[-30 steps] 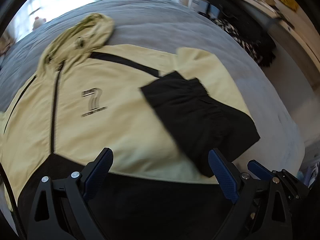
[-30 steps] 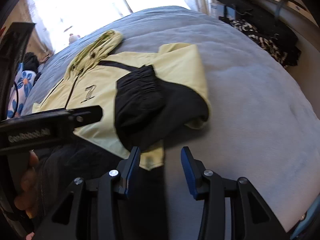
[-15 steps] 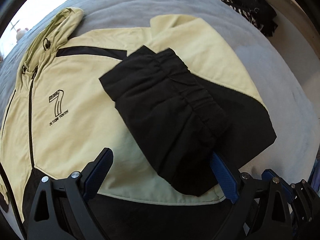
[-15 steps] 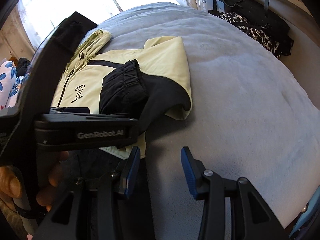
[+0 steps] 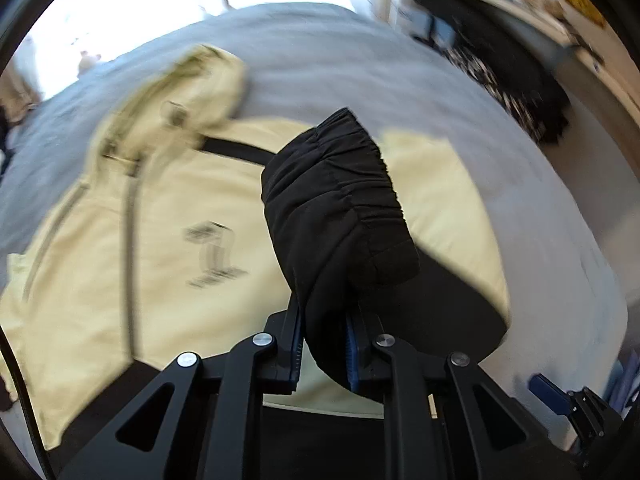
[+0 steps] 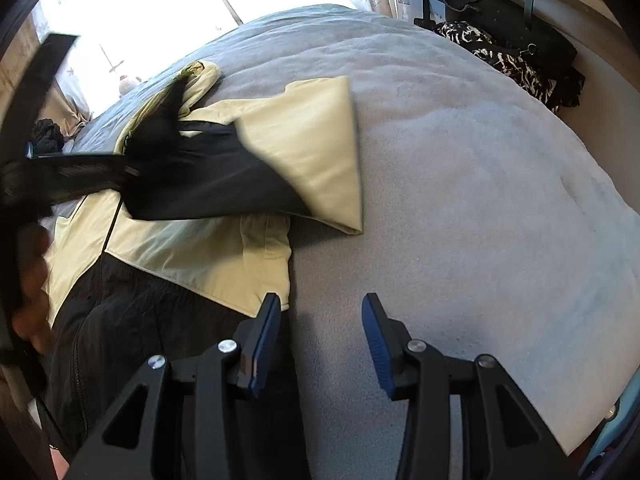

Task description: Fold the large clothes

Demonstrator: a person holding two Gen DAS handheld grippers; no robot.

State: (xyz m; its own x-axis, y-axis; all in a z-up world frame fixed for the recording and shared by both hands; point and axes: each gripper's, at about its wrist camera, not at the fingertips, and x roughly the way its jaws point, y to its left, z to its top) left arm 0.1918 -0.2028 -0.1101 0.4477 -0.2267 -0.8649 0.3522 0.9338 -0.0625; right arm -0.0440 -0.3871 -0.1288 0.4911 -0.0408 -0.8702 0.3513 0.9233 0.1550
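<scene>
A pale yellow and black hooded jacket (image 5: 168,240) lies front up on a grey bed (image 5: 320,60), hood at the far left. My left gripper (image 5: 323,350) is shut on the jacket's black sleeve cuff (image 5: 340,200) and holds it lifted above the chest. In the right wrist view the jacket (image 6: 304,148) shows with the sleeve (image 6: 208,188) pulled up toward the left gripper at the left edge. My right gripper (image 6: 318,334) is open and empty, low over the bed (image 6: 460,200) beside the jacket's hem corner.
Dark and patterned clothes (image 6: 516,60) hang along a rack at the bed's far right side. A bright window lies beyond the bed's head. A small toy (image 6: 127,85) sits at the far edge. Bare grey blanket spreads to the jacket's right.
My left gripper has closed on the black sleeve cuff and lifted it off the jacket's chest. The right gripper has stayed open near the hem corner.
</scene>
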